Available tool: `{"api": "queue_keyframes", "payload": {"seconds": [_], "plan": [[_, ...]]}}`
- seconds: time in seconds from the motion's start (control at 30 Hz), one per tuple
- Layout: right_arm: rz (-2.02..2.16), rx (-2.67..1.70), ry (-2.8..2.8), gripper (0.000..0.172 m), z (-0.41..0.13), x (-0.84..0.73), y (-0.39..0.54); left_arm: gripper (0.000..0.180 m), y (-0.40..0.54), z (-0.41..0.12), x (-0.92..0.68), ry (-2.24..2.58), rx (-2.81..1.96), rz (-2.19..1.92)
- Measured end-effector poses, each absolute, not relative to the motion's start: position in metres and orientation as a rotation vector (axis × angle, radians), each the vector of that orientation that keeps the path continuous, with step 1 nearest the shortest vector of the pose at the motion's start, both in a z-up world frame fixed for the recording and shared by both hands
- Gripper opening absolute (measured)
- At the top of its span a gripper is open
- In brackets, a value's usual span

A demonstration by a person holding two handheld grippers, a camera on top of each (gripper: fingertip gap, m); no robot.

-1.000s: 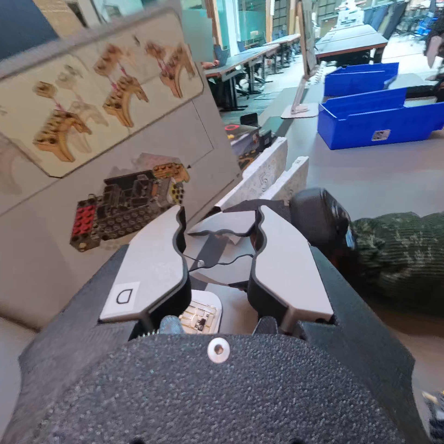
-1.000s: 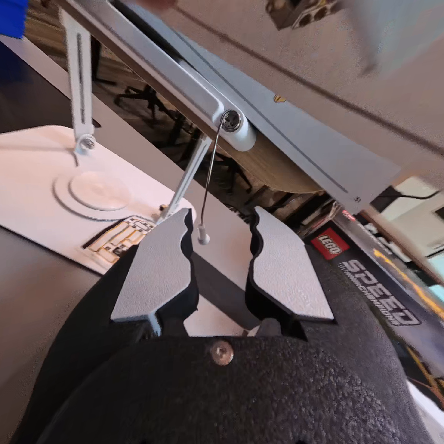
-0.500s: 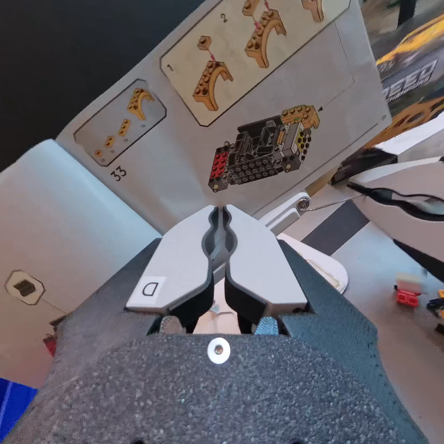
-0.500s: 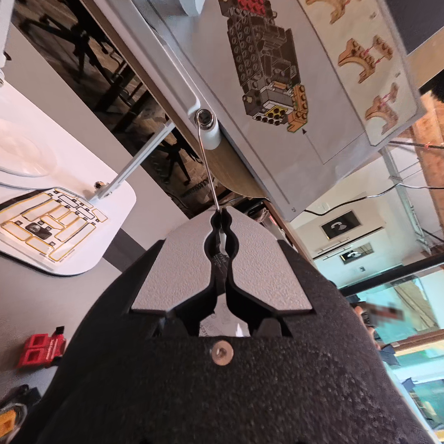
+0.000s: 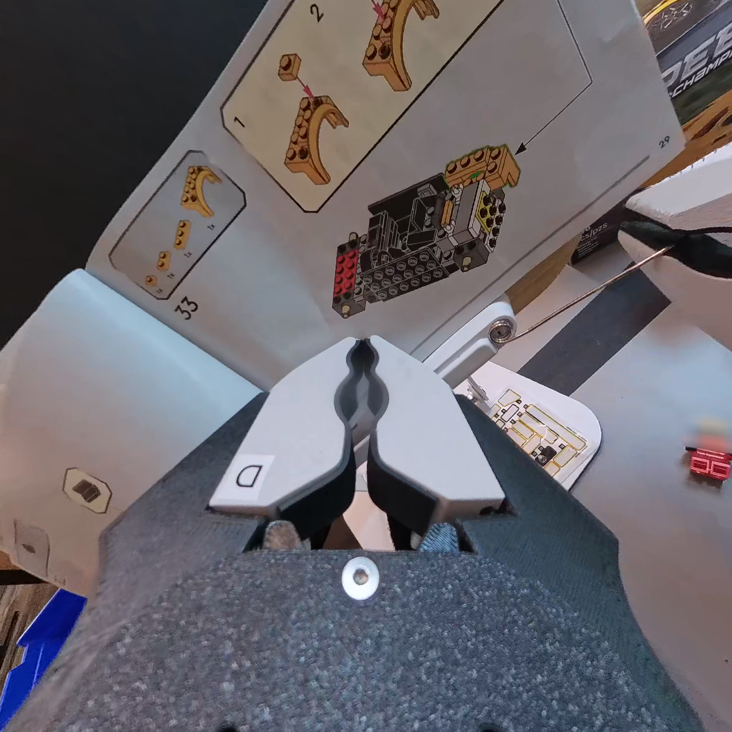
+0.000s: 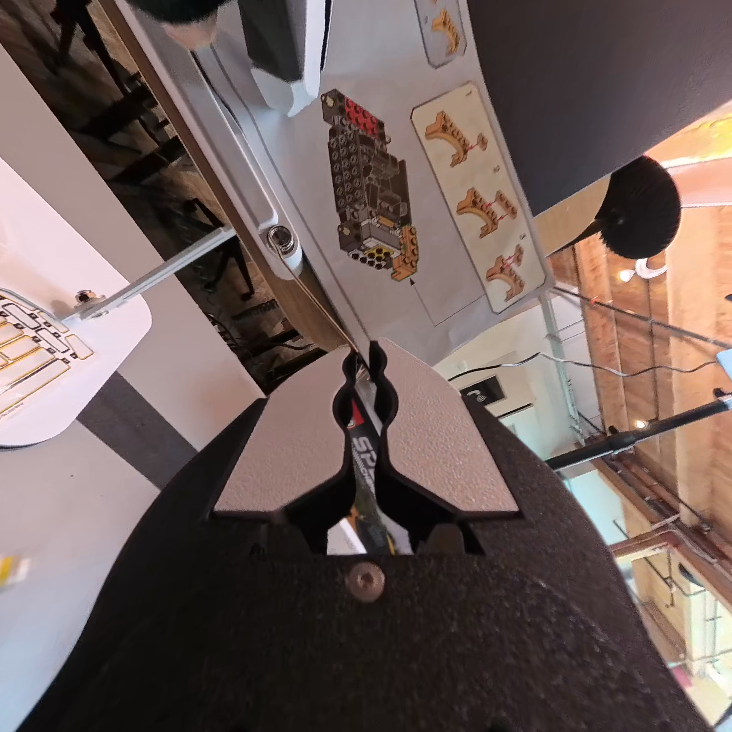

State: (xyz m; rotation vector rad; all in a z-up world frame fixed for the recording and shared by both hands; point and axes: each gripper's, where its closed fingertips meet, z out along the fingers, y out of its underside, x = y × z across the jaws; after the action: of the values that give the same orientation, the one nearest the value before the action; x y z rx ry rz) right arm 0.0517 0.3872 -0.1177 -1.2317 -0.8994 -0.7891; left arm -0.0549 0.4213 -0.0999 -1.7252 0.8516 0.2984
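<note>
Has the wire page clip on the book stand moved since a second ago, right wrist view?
Yes. The wire page clip hung off its pivot, clear of the booklet page. Now it runs along the page's lower edge, its tip between the right hand-held gripper's fingertips.

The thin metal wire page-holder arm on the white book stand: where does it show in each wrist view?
Left wrist view: thin metal wire arm at right of centre, running from the stand's spring hinge up-right to the far tongs.
Right wrist view: the wire runs down-right from the hinge into this view's tongs.
Shared landmark: the open brick-building instruction page.

Bright, even indoor light; warm glow at right of the right wrist view. Wide-angle bending at edges; edge objects slightly blurred.
</note>
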Motion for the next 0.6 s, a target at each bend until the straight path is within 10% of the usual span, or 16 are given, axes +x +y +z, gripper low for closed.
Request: {"api": "queue_keyframes", "payload": {"seconds": [0.6], "plan": [[-0.974, -1.057, -1.195, 0.009, -0.089, 0.032, 0.411, 0.000, 0.422, -0.099, -0.059, 0.853, -1.707, 0.255]]}}
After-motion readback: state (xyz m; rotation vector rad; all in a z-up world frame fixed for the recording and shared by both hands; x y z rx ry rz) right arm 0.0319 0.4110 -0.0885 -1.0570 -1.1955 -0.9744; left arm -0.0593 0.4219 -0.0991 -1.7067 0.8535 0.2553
